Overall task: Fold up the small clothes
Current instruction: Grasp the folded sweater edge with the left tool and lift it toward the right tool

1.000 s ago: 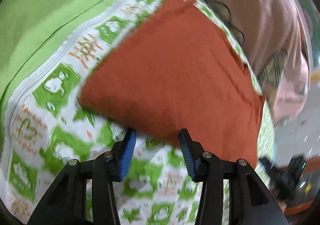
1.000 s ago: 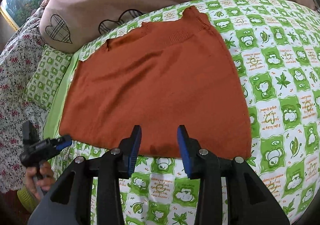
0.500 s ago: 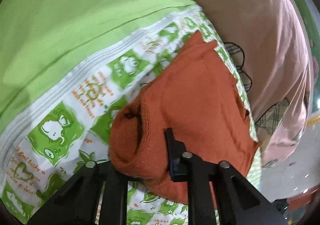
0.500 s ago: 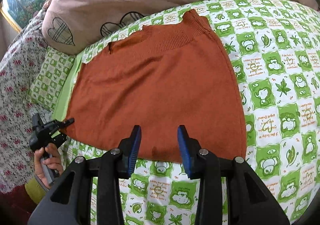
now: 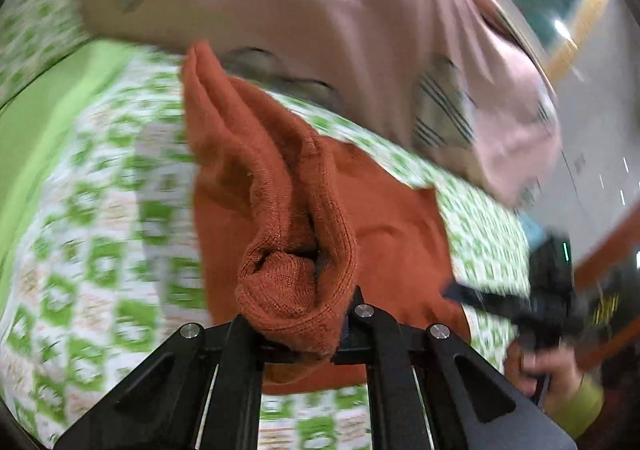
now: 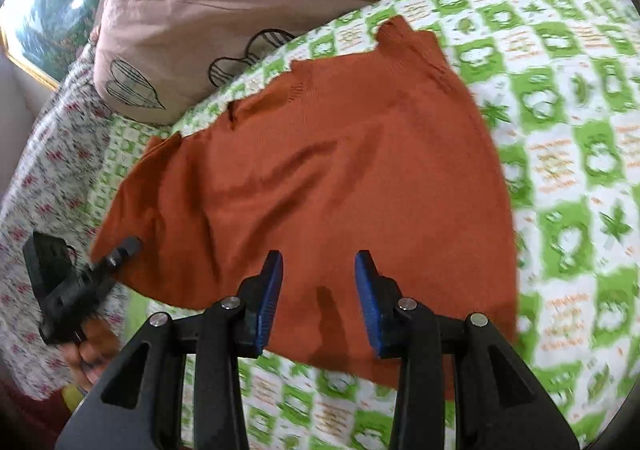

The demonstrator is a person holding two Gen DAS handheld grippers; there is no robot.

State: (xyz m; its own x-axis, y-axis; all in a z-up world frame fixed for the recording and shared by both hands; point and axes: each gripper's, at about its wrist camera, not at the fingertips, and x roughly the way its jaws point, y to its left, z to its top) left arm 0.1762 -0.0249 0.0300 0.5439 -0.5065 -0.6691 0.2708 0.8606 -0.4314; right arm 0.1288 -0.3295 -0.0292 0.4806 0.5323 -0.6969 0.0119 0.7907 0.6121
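The left tongs [image 5: 298, 324] pinch a bunched corner of the orange sweater [image 6: 320, 178], which runs away from them across the bed [image 6: 568, 154] toward the pink pillow [image 6: 224, 6], while the right tongs [image 6: 319, 282], spread, hover over its near hem.
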